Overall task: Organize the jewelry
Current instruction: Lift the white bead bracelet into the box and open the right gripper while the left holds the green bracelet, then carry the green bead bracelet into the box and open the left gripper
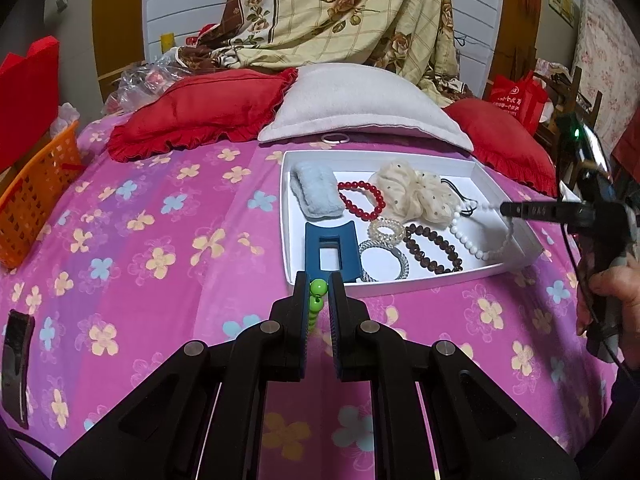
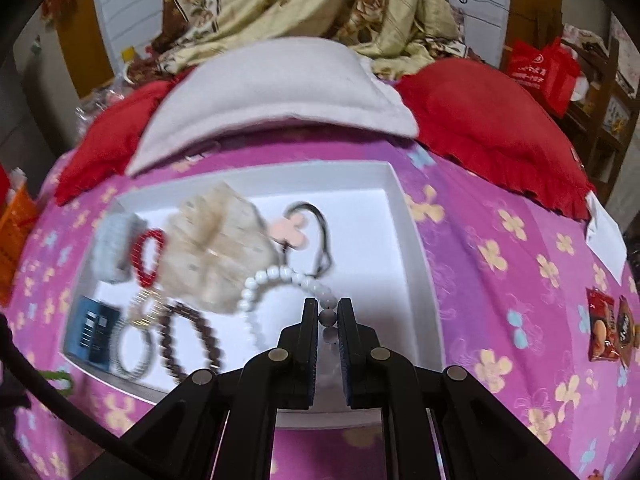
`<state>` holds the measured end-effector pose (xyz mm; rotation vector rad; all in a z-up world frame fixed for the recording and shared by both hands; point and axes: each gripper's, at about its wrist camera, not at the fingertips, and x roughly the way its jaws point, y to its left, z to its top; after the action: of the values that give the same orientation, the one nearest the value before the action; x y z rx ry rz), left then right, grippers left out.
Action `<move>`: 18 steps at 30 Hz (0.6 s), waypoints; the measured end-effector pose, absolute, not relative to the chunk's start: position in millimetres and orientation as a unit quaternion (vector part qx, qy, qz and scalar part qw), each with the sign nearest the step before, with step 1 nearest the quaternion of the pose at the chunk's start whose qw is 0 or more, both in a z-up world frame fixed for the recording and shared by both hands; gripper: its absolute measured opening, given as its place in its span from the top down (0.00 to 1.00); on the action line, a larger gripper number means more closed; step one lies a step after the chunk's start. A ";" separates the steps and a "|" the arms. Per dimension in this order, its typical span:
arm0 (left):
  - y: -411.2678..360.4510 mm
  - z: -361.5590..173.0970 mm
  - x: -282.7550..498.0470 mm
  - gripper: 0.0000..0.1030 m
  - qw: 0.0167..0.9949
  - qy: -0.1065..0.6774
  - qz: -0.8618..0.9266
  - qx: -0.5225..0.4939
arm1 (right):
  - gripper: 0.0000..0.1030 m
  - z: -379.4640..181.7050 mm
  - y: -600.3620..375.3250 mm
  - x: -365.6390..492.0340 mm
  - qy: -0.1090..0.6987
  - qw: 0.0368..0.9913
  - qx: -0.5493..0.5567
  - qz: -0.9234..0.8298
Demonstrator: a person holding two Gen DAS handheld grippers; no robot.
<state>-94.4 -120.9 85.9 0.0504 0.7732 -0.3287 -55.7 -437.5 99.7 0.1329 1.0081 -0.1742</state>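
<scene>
A white tray (image 1: 408,286) (image 2: 404,216) lies on the pink flowered bedspread. It holds a red bead bracelet (image 1: 362,200), a brown bead bracelet (image 1: 432,248), clear coil hair ties (image 1: 386,230), a cream scrunchie (image 1: 412,194), a blue hair claw (image 1: 330,252) and a grey fuzzy band (image 1: 316,194). My left gripper (image 1: 319,286) is shut on a green bead bracelet (image 1: 318,300), just before the tray's near edge. My right gripper (image 2: 328,314) (image 1: 508,210) is shut on a white bead bracelet (image 2: 280,280) (image 1: 476,240), which hangs low over the tray's right half.
Red pillows (image 1: 200,112) and a grey pillow (image 1: 360,100) lie behind the tray. An orange basket (image 1: 36,196) stands at the bed's left edge. Snack packets (image 2: 612,328) and a white card (image 2: 606,236) lie to the right of the tray. A hand (image 1: 616,284) holds the right gripper.
</scene>
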 end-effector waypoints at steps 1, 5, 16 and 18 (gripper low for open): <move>-121.7 85.4 -94.8 0.92 0.913 0.375 -0.160 0.025 | 0.92 96.6 -438.6 -56.6 0.485 0.868 0.061 -0.086; -123.6 84.5 -95.8 0.92 0.912 0.376 -0.164 0.025 | 0.92 86.3 -447.6 -60.4 0.488 0.865 0.069 -0.097; -107.7 82.0 -92.0 0.92 0.894 0.397 -0.201 -0.051 | 0.67 109.8 -462.2 -105.8 0.440 0.885 0.137 -0.068; -100.3 83.5 -91.6 0.92 0.889 0.400 -0.207 -0.079 | 0.66 116.7 -464.4 -125.1 0.426 0.892 0.144 -0.053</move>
<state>-91.6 -100.3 83.5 -0.1643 0.8314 -0.4304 -125.1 -464.4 116.7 0.2988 0.8831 -0.1095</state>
